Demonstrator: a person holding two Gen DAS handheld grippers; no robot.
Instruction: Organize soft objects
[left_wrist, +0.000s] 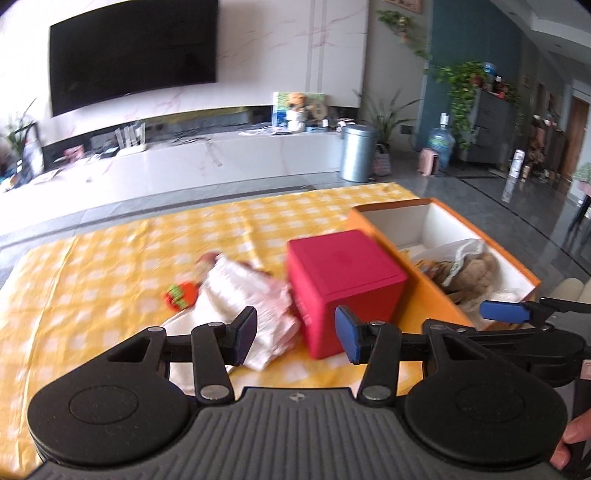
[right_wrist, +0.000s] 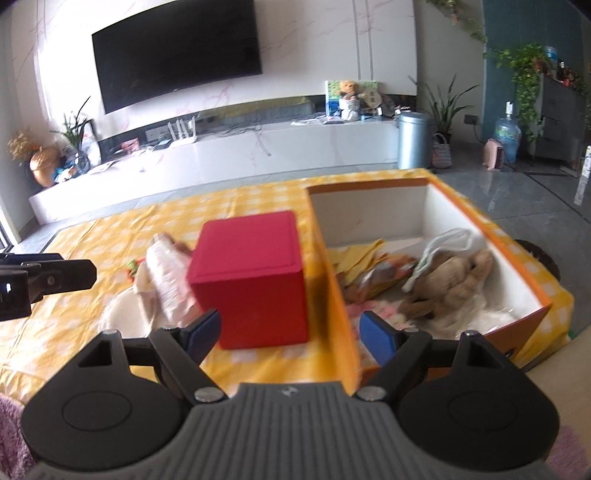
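A red cube box (left_wrist: 341, 286) stands on the yellow checked tablecloth (left_wrist: 110, 273). Left of it lies a pink-white soft cloth bundle (left_wrist: 243, 299) with a small orange-green toy (left_wrist: 180, 295) beside it. An orange box with white inside (left_wrist: 436, 218) holds a brown plush toy (left_wrist: 474, 271) and other soft items. My left gripper (left_wrist: 295, 334) is open and empty, just in front of the cloth and cube. My right gripper (right_wrist: 291, 334) is open and empty, in front of the cube (right_wrist: 251, 277) and the orange box wall (right_wrist: 340, 295); the plush (right_wrist: 454, 280) lies inside.
A white TV bench (left_wrist: 221, 158), a wall TV (left_wrist: 133, 51) and a metal bin (left_wrist: 357, 151) stand beyond the table. The right gripper's finger (left_wrist: 506, 312) shows at the right in the left view. The left gripper's finger (right_wrist: 48, 278) shows at the left in the right view.
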